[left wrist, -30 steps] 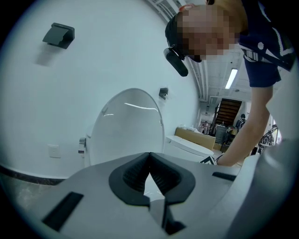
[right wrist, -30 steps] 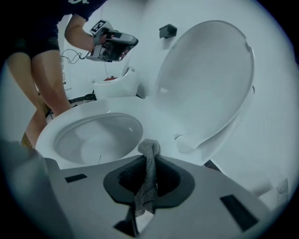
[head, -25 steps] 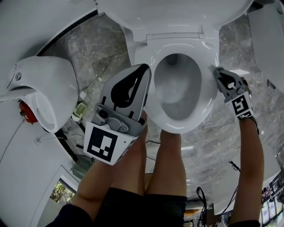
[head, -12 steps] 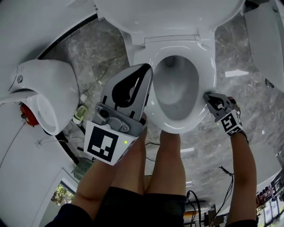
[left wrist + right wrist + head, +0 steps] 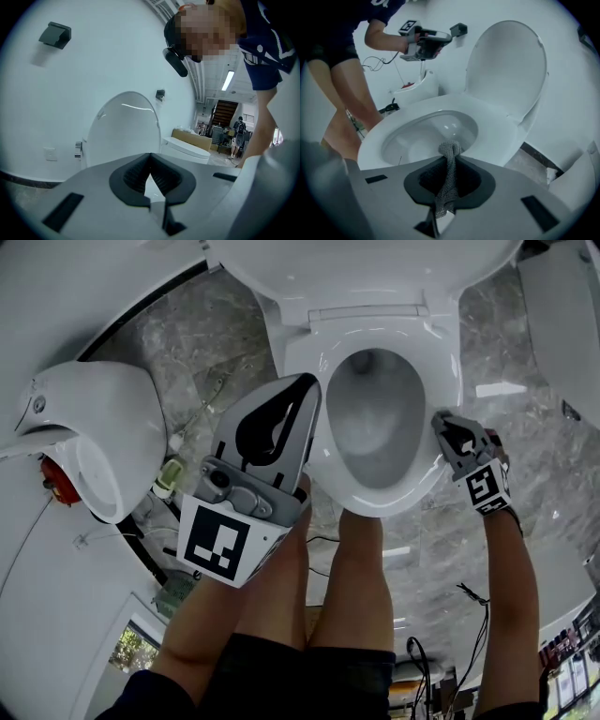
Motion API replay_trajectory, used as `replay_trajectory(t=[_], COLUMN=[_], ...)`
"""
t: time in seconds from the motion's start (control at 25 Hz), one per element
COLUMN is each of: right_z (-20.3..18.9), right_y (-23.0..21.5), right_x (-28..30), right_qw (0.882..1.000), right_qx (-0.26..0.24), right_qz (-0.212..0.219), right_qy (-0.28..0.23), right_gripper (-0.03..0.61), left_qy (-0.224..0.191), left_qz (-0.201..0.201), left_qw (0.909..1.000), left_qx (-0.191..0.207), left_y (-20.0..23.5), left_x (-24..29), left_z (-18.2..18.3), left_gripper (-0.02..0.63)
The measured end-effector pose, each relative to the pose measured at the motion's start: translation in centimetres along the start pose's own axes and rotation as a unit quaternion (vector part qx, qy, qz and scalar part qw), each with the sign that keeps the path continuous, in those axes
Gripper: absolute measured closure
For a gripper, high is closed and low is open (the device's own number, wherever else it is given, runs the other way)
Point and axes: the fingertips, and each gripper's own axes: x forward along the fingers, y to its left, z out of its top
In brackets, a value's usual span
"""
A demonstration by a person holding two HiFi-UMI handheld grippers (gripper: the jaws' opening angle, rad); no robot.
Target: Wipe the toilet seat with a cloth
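Observation:
The white toilet seat (image 5: 441,362) rings the bowl, with the lid (image 5: 506,65) raised behind it. My right gripper (image 5: 438,417) sits at the seat's right rim, shut on a grey knitted cloth (image 5: 449,180). The cloth's bunched end pokes out past the jaw tips over the seat (image 5: 497,129). My left gripper (image 5: 312,382) hovers above the seat's left side, off the surface, and its jaws meet with nothing between them. In the left gripper view the left gripper (image 5: 150,155) points at the raised lid (image 5: 124,129).
The person's bare legs (image 5: 361,587) stand in front of the bowl. A second white fixture (image 5: 103,427) with a red part (image 5: 58,476) lies to the left. Cables trail over the marble floor (image 5: 216,352). Another toilet (image 5: 187,149) stands further along the wall.
The right gripper slid with the cloth along the seat's right rim toward the front, then came back a little. The left gripper has stayed in place.

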Motion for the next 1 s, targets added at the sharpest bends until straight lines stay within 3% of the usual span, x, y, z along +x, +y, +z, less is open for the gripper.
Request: replay_trajectory(t=[0.2, 0.32, 0.44, 0.76, 0.88, 1.0], right_z=[-1.7, -1.6, -2.1, 0.3, 0.5, -0.1], right_y=[8.9, 11.6, 10.6, 0.8, 0.8, 4.5], right_x=[-1.2, -1.6, -1.2, 0.0, 0.4, 0.7], right_qw=[0.998, 0.996, 0.995, 0.997, 0.997, 0.997], right_qx=[0.039, 0.042, 0.006, -0.025, -0.005, 0.004], right_qz=[0.052, 0.074, 0.086, -0.016, -0.043, -0.020], right_qy=[0.014, 0.027, 0.043, 0.065, 0.066, 0.076], right_gripper=[0.520, 0.520, 0.520, 0.520, 0.520, 0.520], left_qy=[-0.002, -0.003, -0.004, 0.002, 0.005, 0.007], left_qz=[-0.001, -0.007, -0.009, -0.024, -0.025, -0.023], left_qw=[1.0000, 0.9999, 0.9999, 0.9997, 0.9997, 0.9997], left_qx=[0.004, 0.011, 0.008, -0.001, -0.001, 0.000], left_y=[0.6, 0.8, 0.6, -0.3, -0.2, -0.1], left_x=[-0.3, -0.6, 0.1, 0.5, 0.4, 0.3], left_z=[0.4, 0.9, 0.7, 0.1, -0.2, -0.1], left_gripper=[0.600, 0.601, 0.600, 0.600, 0.600, 0.600])
